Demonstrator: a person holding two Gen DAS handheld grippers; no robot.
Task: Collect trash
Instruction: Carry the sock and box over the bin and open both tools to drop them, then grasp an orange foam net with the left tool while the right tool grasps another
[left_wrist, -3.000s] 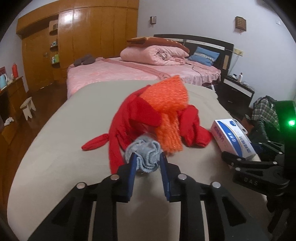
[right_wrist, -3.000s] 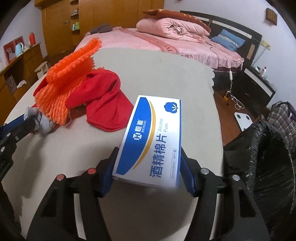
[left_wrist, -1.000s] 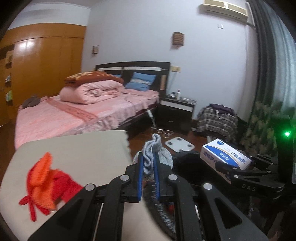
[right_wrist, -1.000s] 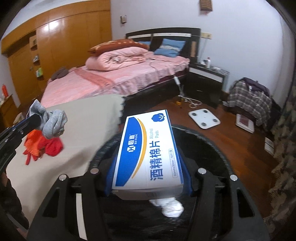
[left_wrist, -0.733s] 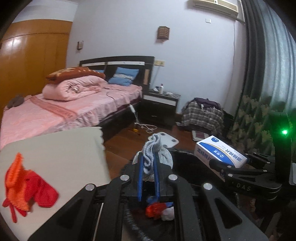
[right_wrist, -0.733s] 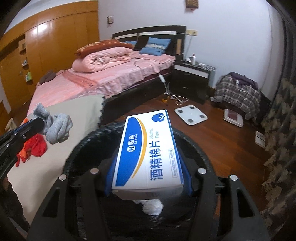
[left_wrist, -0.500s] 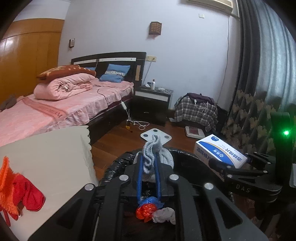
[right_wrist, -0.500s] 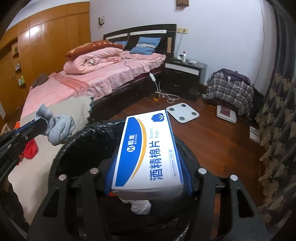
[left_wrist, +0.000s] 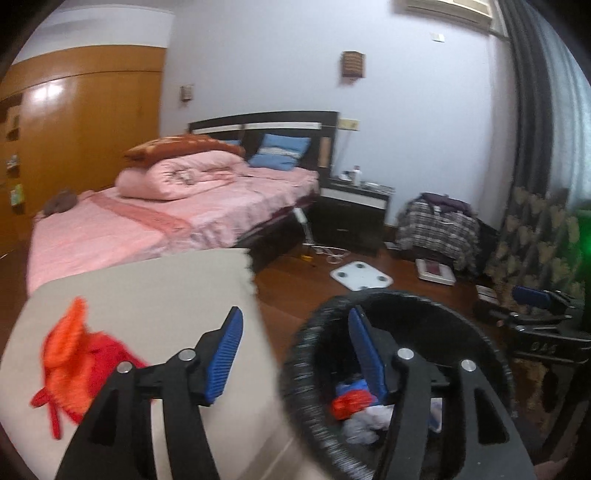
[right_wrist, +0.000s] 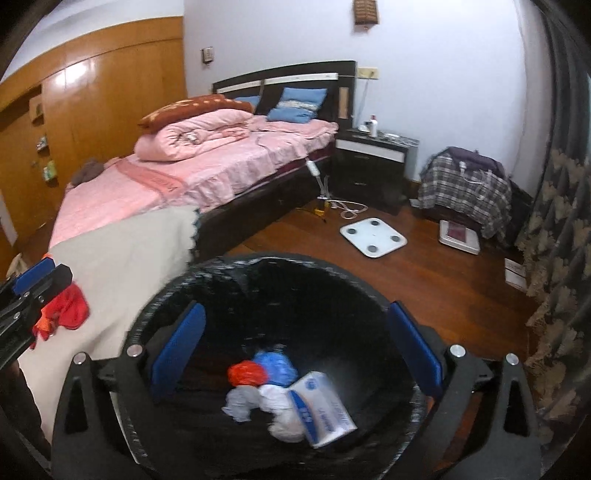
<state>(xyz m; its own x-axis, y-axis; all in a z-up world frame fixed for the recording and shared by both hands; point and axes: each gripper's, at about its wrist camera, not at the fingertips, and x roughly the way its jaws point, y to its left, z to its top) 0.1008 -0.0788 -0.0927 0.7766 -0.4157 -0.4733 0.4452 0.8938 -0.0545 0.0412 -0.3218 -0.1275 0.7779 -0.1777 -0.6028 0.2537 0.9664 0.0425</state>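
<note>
Both grippers empty over the black-lined bin (right_wrist: 258, 266)

Left gripper (left_wrist: 295, 350) and right gripper (right_wrist: 295, 345) gape wide, holding nothing; the box (right_wrist: 321, 410) lies in the bin, while the red-orange bundle (left_wrist: 77, 362) on the beige surface (left_wrist: 155, 288) risks being missed or snagging the liner.

Dim indoor light, heavy fisheye warp, black corners.
Glare streaks the wooden wardrobe (left_wrist: 85, 122); the red cloth (left_wrist: 79, 373) and bin rim (left_wrist: 306, 387) are smeared by motion blur.
</note>
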